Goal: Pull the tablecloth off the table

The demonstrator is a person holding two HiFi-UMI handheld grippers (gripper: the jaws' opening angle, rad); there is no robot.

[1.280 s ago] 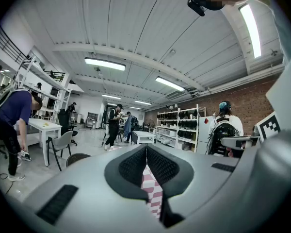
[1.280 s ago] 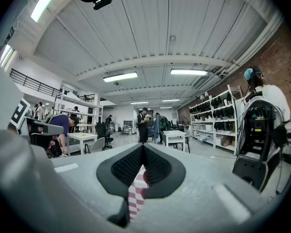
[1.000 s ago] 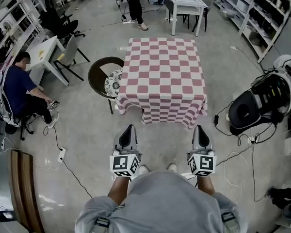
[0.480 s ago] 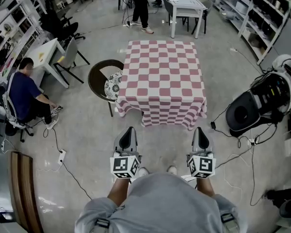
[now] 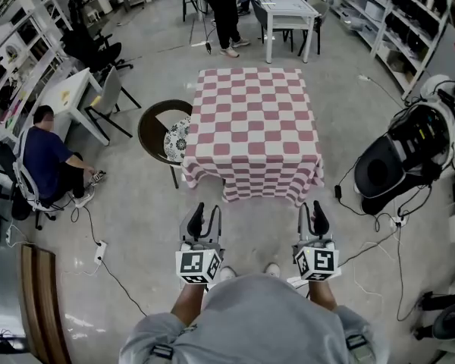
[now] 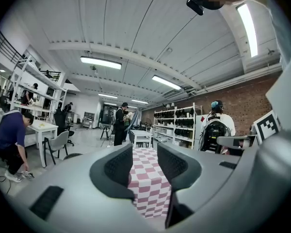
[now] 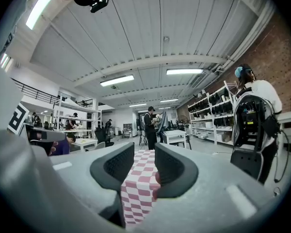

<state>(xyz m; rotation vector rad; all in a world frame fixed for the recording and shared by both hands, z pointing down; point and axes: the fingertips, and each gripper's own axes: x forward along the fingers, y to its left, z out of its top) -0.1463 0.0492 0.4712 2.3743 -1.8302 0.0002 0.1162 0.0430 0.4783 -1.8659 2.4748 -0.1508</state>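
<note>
Head view alone shows the whole checked tablecloth [image 5: 254,131] draped at frame centre, well apart from the left gripper [image 5: 205,217] and right gripper [image 5: 312,217] low in frame. Each gripper view shows its jaws opening with nothing between them, and only a distant strip of the cloth beyond.

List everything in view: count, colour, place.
tablecloth: one, pink-and-white checked, centre.
round chair: one, dark, patterned cushion, left of tablecloth.
white table: one, far end.
white desk: one, left.
seated person: one, blue top, by the desk.
standing person: one, dark clothes, far end.
equipment: one, black and white, floor at right.
shelving: one run, white, right wall.
power strip: one, white, floor at left.
left gripper: one, grey, short of tablecloth, jaws opening, nothing between.
right gripper: one, grey, same, jaws opening, nothing between.
</note>
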